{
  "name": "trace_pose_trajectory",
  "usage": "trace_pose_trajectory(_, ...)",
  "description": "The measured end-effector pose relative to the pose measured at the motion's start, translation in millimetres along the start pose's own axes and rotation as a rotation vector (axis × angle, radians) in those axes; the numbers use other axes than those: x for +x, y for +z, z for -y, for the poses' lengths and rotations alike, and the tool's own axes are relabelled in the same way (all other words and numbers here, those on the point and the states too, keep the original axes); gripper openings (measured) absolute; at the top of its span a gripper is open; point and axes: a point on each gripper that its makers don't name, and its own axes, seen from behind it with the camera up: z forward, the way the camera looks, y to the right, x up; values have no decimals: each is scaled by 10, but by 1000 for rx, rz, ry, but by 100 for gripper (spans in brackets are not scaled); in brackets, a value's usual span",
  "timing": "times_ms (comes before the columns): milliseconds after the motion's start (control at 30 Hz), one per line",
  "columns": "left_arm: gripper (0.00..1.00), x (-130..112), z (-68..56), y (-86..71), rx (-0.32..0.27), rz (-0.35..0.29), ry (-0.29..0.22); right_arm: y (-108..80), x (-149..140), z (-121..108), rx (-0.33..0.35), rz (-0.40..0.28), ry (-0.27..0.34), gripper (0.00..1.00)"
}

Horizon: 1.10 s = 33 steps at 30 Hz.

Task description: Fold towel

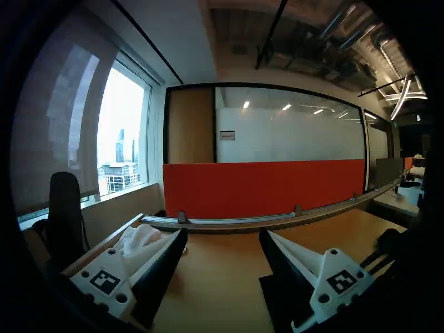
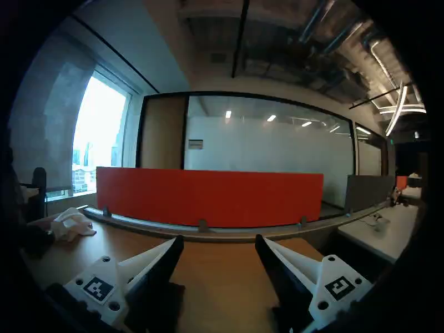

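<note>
Left gripper view: the left gripper (image 1: 222, 261) has its fingers (image 1: 161, 266) spread wide, gripping nothing and touching nothing, with bare wooden bench (image 1: 222, 288) showing between them. The towel (image 1: 139, 237) lies crumpled in a white heap at the near left of the bench. Its right side is hidden behind the left finger, so its full outline cannot be made out. A dark shape (image 1: 388, 241) at the right edge is too shadowed to identify. A black chair (image 1: 65, 211) stands left of the bench, under the window (image 1: 119, 139).

Right gripper view: the right gripper (image 2: 219, 266) is likewise fully parted and holds nothing. The towel (image 2: 71, 222) sits far left, well apart from both fingers. A dark mass just beside it is cut off by the edge, so it cannot be made out.

Edges and room: a metal rail (image 1: 238, 221) and a red partition (image 1: 261, 188) close off the far side of the bench. Open wood lies ahead of both grippers — the widest stretch centre and right.
</note>
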Motion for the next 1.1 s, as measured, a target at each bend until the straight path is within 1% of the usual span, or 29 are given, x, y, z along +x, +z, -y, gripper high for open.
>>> trace_pose_trajectory(100, 96, 15, -35, -17, -9, 9, 10, -29, 78, 5, 3, 9, -6, 100)
trace_pose_trajectory(200, 96, 17, -82, -37, -30, 26, 27, -51, 116, 41, 23, 23, -20, 100)
trace_pose_trajectory(433, 96, -37, -215, -72, -103, 80, 71, -108, 96, 210, 108, 75, -66, 100)
trace_pose_trajectory(600, 96, -108, -331, -97, -172, 122, 99, -157, -6, 341, 190, 125, -107, 100)
trace_pose_trajectory(800, 96, -279, -506, -157, -272, 188, 128, -266, -203, 497, 306, 202, -159, 100)
trace_pose_trajectory(900, 96, -357, -578, -182, -308, 217, 134, -305, -256, 547, 348, 229, -177, 100)
trace_pose_trajectory(1100, 96, -506, -715, -219, -365, 265, 130, -346, -389, 610, 408, 278, -201, 100)
